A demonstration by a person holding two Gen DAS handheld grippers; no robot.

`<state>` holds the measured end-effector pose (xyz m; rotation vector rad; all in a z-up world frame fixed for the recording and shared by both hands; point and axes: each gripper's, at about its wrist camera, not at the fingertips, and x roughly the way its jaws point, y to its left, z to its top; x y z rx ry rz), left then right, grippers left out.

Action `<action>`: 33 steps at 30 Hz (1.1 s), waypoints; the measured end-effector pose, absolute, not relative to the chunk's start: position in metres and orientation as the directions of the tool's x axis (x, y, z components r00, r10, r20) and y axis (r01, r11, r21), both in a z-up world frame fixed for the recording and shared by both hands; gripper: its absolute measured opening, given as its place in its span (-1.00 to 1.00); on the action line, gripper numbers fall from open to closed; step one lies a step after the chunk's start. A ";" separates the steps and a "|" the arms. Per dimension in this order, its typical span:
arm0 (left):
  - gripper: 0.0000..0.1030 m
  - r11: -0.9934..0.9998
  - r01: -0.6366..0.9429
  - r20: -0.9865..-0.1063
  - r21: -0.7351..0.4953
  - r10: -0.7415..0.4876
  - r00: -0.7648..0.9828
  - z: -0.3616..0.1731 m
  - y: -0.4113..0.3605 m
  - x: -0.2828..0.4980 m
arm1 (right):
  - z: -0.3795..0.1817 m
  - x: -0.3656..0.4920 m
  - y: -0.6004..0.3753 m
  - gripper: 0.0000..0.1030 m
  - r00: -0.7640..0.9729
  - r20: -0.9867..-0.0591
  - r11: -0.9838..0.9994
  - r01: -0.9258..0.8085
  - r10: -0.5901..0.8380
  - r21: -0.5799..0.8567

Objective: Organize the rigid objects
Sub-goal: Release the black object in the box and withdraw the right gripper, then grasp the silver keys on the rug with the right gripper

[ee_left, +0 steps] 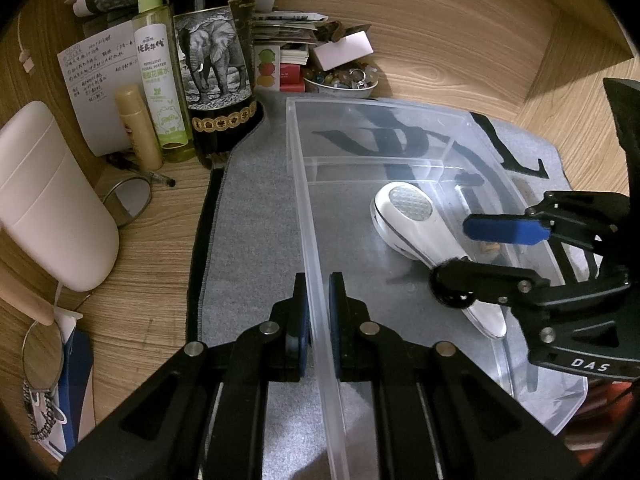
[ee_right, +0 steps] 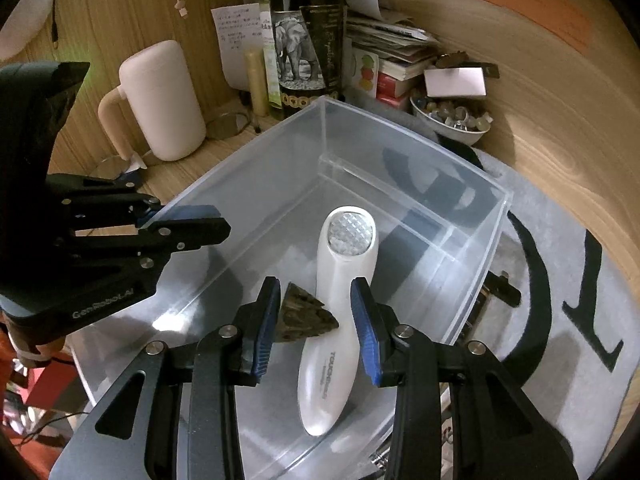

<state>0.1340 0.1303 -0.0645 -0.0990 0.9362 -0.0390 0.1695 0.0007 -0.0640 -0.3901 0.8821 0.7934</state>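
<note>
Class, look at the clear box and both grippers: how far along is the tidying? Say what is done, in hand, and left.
Done: the white handheld device already lies inside the clear box. In hand: the left gripper is shut on the box's wall, and the right gripper is over the box, jaws apart, with a dark wedge-shaped piece against one pad. Left: settling that piece; the bottles remain outside.

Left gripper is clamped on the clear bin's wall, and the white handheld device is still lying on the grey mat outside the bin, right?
Not quite. The left gripper does clamp the clear bin wall, but the white handheld device lies inside the bin, on its floor, as the right wrist view shows.
</note>
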 end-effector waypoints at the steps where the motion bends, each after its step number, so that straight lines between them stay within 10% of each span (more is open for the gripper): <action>1: -0.83 0.995 -0.009 -0.802 -0.101 -0.076 0.593 -0.064 0.131 0.134 | -0.063 0.169 0.001 -0.28 0.387 -0.803 0.659 -0.752 0.454 0.009; 20: -0.83 0.996 -0.006 -0.803 -0.092 -0.071 0.592 -0.065 0.132 0.134 | -0.006 0.161 -0.081 0.06 0.605 -0.671 0.787 -0.615 0.429 -0.051; 33: -0.83 0.997 -0.002 -0.807 -0.083 -0.066 0.587 -0.067 0.130 0.134 | -0.057 0.173 -0.122 0.06 0.535 -0.771 0.835 -0.551 0.346 -0.007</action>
